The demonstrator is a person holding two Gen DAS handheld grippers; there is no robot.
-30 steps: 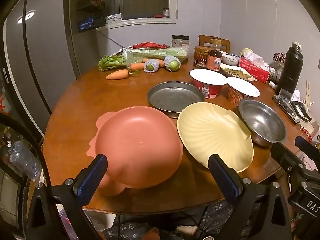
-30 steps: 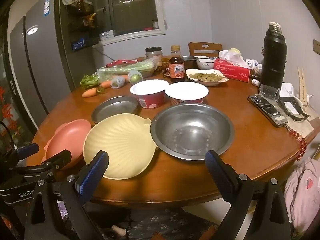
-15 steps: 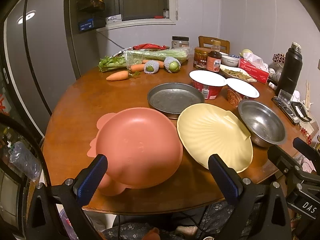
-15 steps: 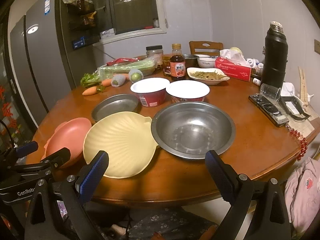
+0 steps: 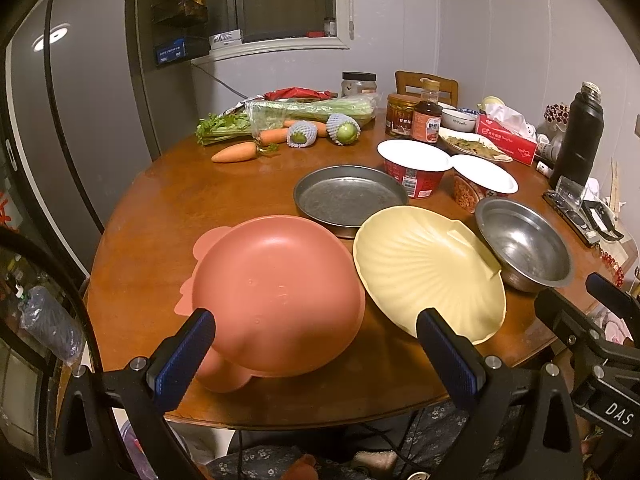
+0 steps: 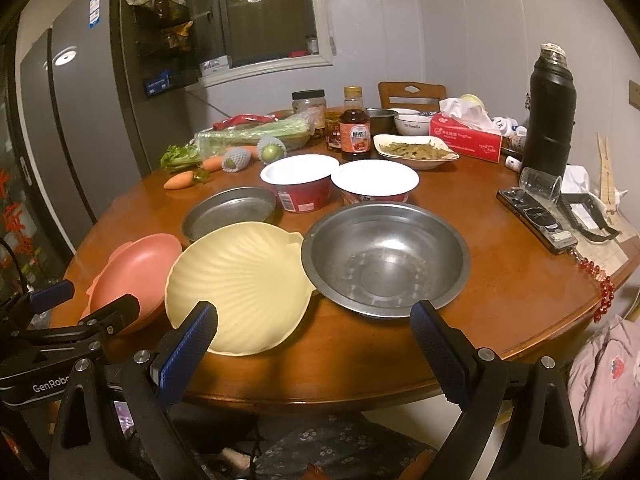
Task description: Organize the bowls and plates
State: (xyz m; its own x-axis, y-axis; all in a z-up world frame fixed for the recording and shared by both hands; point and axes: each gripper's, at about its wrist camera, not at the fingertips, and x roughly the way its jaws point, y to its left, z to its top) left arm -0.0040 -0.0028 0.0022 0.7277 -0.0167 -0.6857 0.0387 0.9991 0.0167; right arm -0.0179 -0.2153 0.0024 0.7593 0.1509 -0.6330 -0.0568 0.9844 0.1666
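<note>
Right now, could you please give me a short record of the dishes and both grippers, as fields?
pink bowl: leftmost, before the left gripper
yellow shell plate: middle, its rim overlapping the steel bowl's rim
steel bowl: rightmost, empty, before the right gripper
steel pan: behind, empty
left gripper: open, holding nothing
right gripper: open, holding nothing

Each black tool (image 5: 316, 350) has blue-padded fingers (image 5: 182, 356) and silver screws.
</note>
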